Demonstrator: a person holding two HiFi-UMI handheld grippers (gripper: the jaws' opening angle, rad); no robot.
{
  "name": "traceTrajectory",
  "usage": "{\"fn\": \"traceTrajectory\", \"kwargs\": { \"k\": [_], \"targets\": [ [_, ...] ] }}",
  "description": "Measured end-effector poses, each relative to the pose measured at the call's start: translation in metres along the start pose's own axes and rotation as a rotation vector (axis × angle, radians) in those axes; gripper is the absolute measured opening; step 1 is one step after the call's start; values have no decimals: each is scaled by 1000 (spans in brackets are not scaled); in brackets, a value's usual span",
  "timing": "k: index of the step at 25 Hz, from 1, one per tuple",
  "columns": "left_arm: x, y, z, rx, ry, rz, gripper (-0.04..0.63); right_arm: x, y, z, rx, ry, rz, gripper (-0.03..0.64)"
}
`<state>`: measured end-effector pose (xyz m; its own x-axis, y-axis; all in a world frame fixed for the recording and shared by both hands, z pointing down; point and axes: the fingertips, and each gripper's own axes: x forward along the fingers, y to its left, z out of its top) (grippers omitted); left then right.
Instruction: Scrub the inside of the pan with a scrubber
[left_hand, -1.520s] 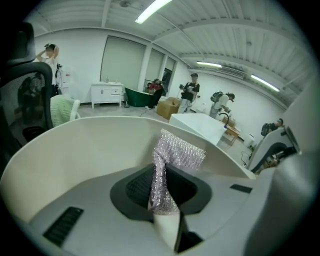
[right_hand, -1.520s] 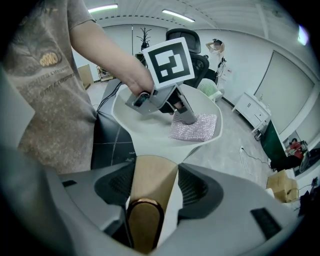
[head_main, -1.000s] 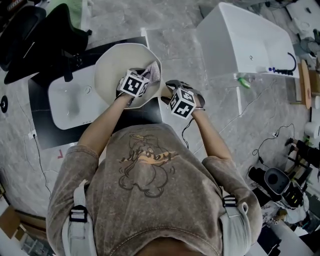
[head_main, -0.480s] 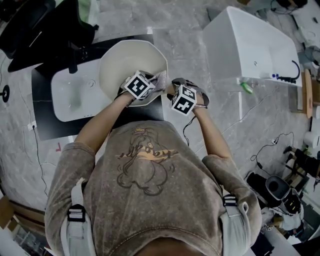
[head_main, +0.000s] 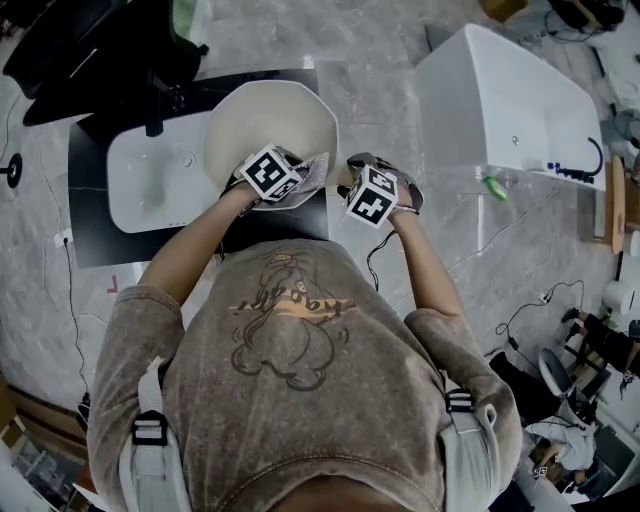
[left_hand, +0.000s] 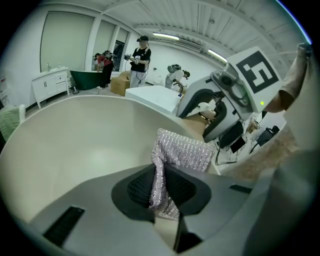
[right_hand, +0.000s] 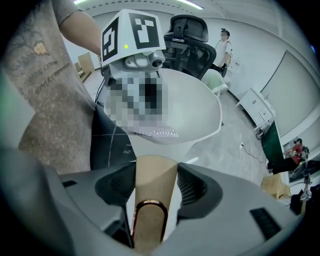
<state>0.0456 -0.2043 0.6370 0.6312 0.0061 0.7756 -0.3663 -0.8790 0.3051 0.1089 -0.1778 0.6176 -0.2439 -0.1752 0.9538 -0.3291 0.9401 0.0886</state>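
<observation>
A cream pan is tilted over a white basin. In the left gripper view its pale inner wall fills the frame. My left gripper is shut on a silvery scrubber, which lies against the pan's near right inside wall. Between its pads the scrubber hangs out as a sparkly fold. My right gripper sits just right of the pan, and its jaws are shut on the pan's tan handle, which ends in a gold loop. The pan's bowl shows beyond it.
The white basin rests on a black mat on a grey marbled floor. A white bathtub stands at the right, with a green bottle at its edge. A black office chair is at the top left, and cables trail at the right.
The left gripper has dragged the scrubber down the pan's right inside wall toward the near rim. The right gripper has kept its hold on the handle.
</observation>
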Motion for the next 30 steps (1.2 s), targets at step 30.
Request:
{"fn": "traceTrajectory", "kwargs": {
  "k": [30],
  "targets": [
    [-61, 69, -92, 349, 427, 235, 71, -1, -9, -5, 13, -1, -13, 258]
  ]
}}
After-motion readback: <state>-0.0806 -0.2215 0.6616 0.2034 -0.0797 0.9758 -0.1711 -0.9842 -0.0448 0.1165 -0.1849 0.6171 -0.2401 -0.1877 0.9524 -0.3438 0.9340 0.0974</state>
